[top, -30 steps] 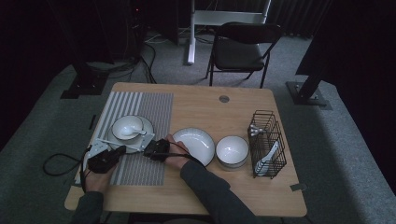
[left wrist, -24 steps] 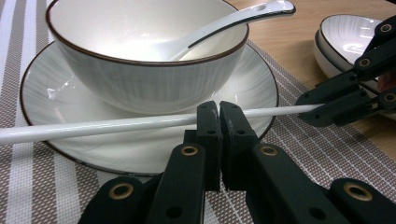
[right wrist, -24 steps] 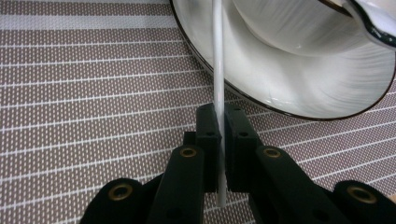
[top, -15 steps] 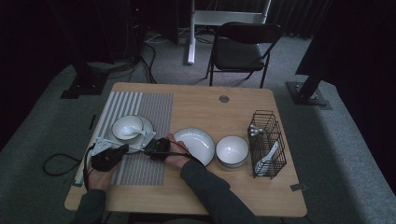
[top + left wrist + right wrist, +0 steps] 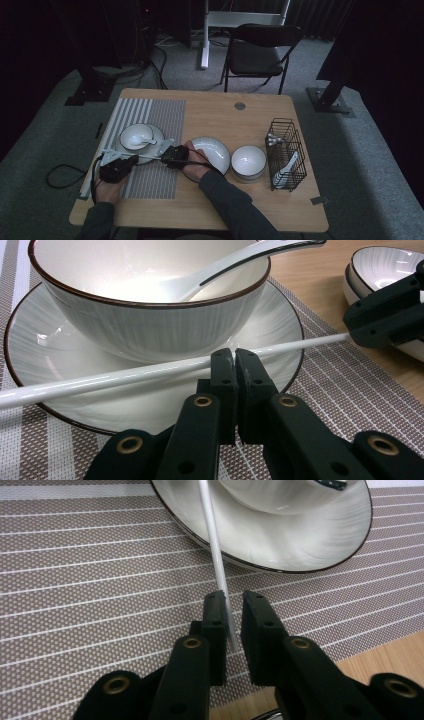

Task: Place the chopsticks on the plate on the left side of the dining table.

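Observation:
A white chopstick (image 5: 100,380) lies across the front rim of a saucer (image 5: 40,355) that carries a white bowl (image 5: 150,325) with a spoon (image 5: 225,267) in it. My left gripper (image 5: 234,357) is shut, and the chopstick crosses just behind its tips, not between them. My right gripper (image 5: 234,600) has the chopstick's (image 5: 212,540) end between its jaws. These jaws have just been closing; the stick rests against the left jaw and a gap shows on the other side. In the high view, left gripper (image 5: 131,160) and right gripper (image 5: 163,153) flank the saucer's near edge.
A striped placemat (image 5: 150,110) covers the table's left part. A white plate (image 5: 212,152), a second bowl (image 5: 248,161) and a black wire basket (image 5: 287,155) holding a spoon stand to the right. A folding chair (image 5: 260,50) is behind the table.

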Motion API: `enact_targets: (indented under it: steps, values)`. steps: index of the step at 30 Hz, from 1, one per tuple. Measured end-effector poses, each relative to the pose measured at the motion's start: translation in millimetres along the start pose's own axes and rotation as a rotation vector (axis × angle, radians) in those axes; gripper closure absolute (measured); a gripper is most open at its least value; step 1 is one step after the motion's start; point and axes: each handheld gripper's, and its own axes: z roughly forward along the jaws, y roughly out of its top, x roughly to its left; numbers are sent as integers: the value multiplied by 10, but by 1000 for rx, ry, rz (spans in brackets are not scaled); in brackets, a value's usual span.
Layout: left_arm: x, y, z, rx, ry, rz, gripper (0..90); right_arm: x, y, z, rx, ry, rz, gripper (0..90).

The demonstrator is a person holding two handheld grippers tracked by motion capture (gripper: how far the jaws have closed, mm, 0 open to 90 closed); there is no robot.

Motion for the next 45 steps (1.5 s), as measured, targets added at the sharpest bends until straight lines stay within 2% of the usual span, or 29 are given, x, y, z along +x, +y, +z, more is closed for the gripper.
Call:
enact_targets:
  steps: [11, 17, 20, 25, 31, 35, 45]
  values:
    - [3, 1, 3, -1, 0, -1, 876, -40, 19, 45, -10, -20, 20, 821]
    - [5, -2, 3, -3, 1, -2, 872, -55, -1, 16, -14, -10, 32, 734]
    - [0, -2, -7, -8, -2, -3, 862, -79, -18, -62, -40, 1, 47, 709]
    - [-19, 15, -43, -22, -8, 0, 844, -157, -71, -283, -119, 14, 115, 701]
    - [-42, 33, -58, -32, -11, 7, 826, -176, -111, -472, -127, -37, 122, 696]
    - [-68, 53, -61, -38, -17, 13, 813, -138, -147, -567, -135, -53, 124, 692]
    - [-149, 140, -90, -58, -44, 35, 801, -41, -232, -700, -159, -59, 129, 674]
